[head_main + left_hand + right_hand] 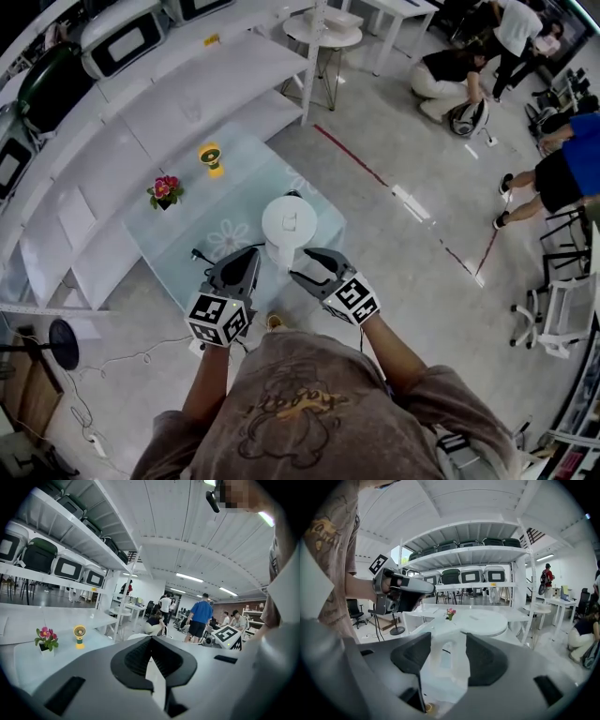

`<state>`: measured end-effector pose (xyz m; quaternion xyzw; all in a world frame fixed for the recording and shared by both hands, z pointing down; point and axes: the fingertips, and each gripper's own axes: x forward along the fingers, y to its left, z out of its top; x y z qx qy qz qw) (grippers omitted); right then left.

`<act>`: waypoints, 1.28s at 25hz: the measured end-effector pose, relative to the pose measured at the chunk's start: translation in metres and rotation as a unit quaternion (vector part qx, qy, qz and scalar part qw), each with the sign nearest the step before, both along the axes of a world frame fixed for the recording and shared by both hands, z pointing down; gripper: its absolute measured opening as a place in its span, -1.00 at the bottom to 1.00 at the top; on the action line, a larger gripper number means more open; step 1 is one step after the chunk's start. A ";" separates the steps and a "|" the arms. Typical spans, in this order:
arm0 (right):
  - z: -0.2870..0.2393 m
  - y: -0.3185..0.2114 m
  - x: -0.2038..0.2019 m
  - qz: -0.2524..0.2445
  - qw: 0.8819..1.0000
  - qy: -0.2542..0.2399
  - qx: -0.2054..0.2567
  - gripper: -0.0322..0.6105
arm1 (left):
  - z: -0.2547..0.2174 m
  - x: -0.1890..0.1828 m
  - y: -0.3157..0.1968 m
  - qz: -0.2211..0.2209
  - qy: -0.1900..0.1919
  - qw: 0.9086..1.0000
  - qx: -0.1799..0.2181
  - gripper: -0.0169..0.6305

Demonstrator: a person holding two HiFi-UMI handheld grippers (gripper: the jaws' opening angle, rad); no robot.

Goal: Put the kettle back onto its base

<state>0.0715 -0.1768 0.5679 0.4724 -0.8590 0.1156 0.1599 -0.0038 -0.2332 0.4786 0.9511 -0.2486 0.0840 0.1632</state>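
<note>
Our right tool [307,269] has its jaws apart, loose around the handle [443,663] of the white plastic kettle [289,225], which stands on the pale glass table [169,239]. Our left tool [247,264] is closed and empty. We should draw the right tool straight back, clear of the handle, without nudging the kettle.
</note>
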 end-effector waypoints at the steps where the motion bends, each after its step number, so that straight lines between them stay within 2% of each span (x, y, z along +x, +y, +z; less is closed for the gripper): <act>1: -0.003 -0.001 0.001 0.005 1.000 -0.004 0.002 -0.16 | -0.001 0.001 -0.002 0.004 0.000 1.000 0.000 -0.88; 7: -0.036 -0.003 0.019 0.050 0.998 -0.042 0.028 -0.18 | -0.006 0.005 -0.013 0.021 0.004 1.000 0.000 -0.88; 12: -0.070 -0.002 0.046 0.098 0.991 -0.075 0.054 -0.24 | -0.014 0.008 -0.020 0.027 0.007 1.000 0.004 -0.88; 20: -0.088 0.018 0.096 0.162 0.982 -0.083 0.059 -0.30 | -0.026 0.023 -0.017 0.012 0.013 1.000 0.015 -0.88; 25: -0.095 0.026 0.121 0.206 0.972 -0.091 0.070 -0.46 | -0.028 0.028 -0.012 -0.006 0.020 1.000 0.016 -0.88; 32: -0.095 0.023 0.124 0.211 0.972 -0.063 0.080 -0.86 | -0.031 0.028 -0.007 -0.028 0.024 0.999 0.029 -0.88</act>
